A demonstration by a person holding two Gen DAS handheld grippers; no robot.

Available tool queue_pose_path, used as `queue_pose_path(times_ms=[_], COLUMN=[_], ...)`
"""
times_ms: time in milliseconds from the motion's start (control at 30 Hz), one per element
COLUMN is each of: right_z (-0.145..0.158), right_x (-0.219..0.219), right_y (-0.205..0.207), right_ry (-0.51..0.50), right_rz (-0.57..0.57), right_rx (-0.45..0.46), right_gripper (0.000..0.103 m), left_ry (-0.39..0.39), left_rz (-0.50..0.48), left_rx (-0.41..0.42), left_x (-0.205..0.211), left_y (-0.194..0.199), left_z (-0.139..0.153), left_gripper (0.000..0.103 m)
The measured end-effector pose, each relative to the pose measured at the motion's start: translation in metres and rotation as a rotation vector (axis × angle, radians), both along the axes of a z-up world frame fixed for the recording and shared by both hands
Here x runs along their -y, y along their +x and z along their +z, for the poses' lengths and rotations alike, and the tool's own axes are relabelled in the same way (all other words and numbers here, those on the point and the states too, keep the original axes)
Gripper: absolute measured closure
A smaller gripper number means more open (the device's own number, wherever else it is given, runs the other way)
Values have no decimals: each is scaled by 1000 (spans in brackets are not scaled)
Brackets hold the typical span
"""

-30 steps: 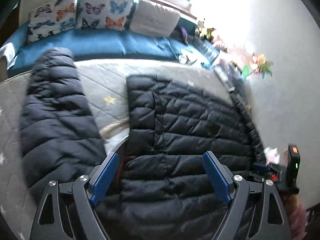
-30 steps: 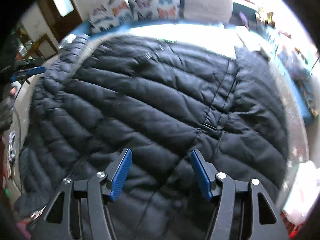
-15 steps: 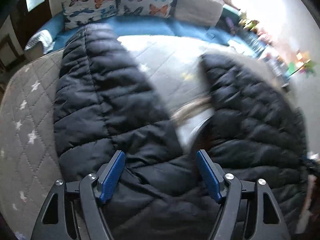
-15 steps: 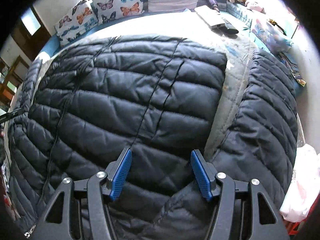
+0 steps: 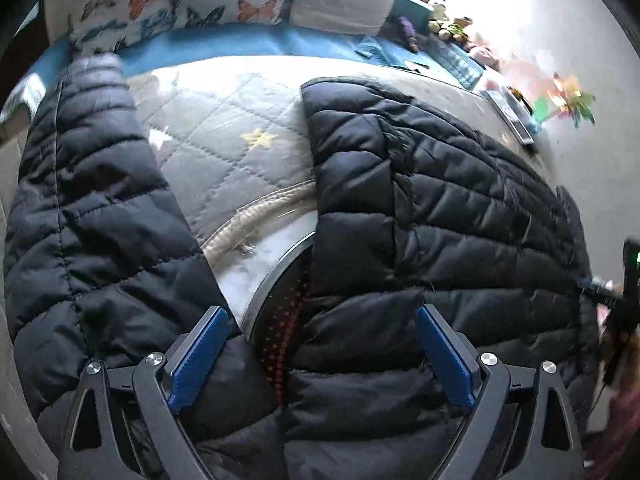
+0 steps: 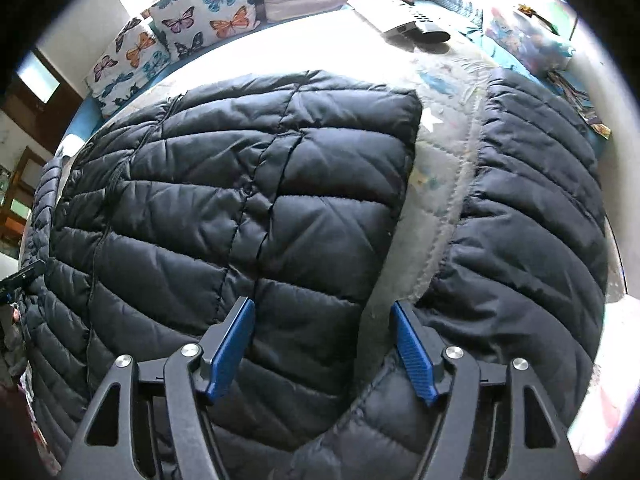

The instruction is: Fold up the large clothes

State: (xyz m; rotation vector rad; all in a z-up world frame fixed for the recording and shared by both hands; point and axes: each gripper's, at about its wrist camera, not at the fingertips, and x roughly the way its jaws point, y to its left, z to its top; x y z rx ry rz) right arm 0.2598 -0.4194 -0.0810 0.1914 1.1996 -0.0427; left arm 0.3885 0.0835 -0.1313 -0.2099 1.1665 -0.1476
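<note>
Since a second ago the left gripper (image 5: 318, 354) has dropped closer to the black puffer jacket (image 5: 432, 208), and its jaws are opening, released, over the underarm fold where sleeve (image 5: 92, 200) meets body on the quilted bed cover (image 5: 224, 140). In the right wrist view, the right gripper (image 6: 322, 344) has slid sideways to the body's edge beside the other sleeve (image 6: 532, 216); its jaws are opening, gripping nothing, jacket fabric beneath them.
</note>
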Motion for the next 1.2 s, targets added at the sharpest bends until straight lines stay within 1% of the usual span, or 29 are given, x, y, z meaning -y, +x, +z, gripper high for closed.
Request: queue_pose_path(times_ms=[33,67,100,133,167,200,233,267,300,333,367,400,433,500,600,733,800,833,867,900,933,967,1000,1033,1067,1100,1133,1167,1200], right_z=[1,1,2,2,3,4,5,6,8,11,15,18,24,34,45,54,50,42,33,21,10,3,3,7,12,17,23,29,32], right_x=[0,-1,-2,-4,-8,-10,-14,-17,-18,-20,-21,-23,-27,-38,-65,-104,-120,-126,-129,-131,-131,-128,-126,-121,-115,-111,-107,-105,-105], right_y=[-1,-1,-1,-1,-1,-1,-1,-1,-1,-1,-1,-1,-1,0,4,21,37,49,57,67,74,77,76,74,70,67,64,59,55], right_ry=[10,22,27,35,44,35,17,7,-3,-15,-19,-26,-27,-21,-25,34,33,21,2,-32,-63,-80,-73,-55,-51,-49,-53,-61,-73], right_rz=[-3,-2,0,9,25,32,37,39,38,31,28,28,37,62,121,204,233,236,230,211,207,210,209,213,214,213,214,223,232], right_rx=[13,22,26,34,42,43,46,52,58,68,78,89,109,143,187,239,250,237,217,186,153,132,131,128,129,129,124,118,118], right_gripper=[27,27,28,34,35,38,43,47,58,67,72,80,83,86,87,87,87,87,87,87,84,83,80,78,76,73,71,70,67], left_ry=[10,27,28,18,-2,-27,-37,-25,-17,-12,-8,-1,19,50,75,116,140,165,173,147,91,54,7,-24,-48,-53,-41,-18,8], left_rz=[-11,-26,-40,-54,-69,-88,-90,-82,-74,-63,-48,-40,-29,-3,66,143,178,194,195,197,198,195,196,201,211,221,238,269,320], left_rx=[2,-7,-11,-19,-9,-5,-1,16,38,55,76,91,107,125,149,193,182,160,127,108,101,106,111,120,134,144,157,165,176], left_x=[5,8,9,11,12,13,15,14,14,12,10,8,6,-1,-26,-67,-88,-96,-101,-108,-117,-123,-131,-142,-151,-160,-169,-181,-194], left_y=[0,0,-1,-2,-3,-3,-5,-7,-11,-13,-19,-24,-30,-45,-68,-92,-94,-91,-88,-88,-91,-95,-99,-101,-102,-97,-97,-94,-93], left_z=[-4,-7,-6,-4,-5,-5,-6,-6,-5,-3,0,2,4,11,25,54,56,51,45,42,43,47,54,61,70,78,88,93,96], left_gripper=[4,11,23,30,45,64,65,72,79,82,85,86,86,87,88,89,89,88,86,84,84,83,83,84,83,82,77,52,20])
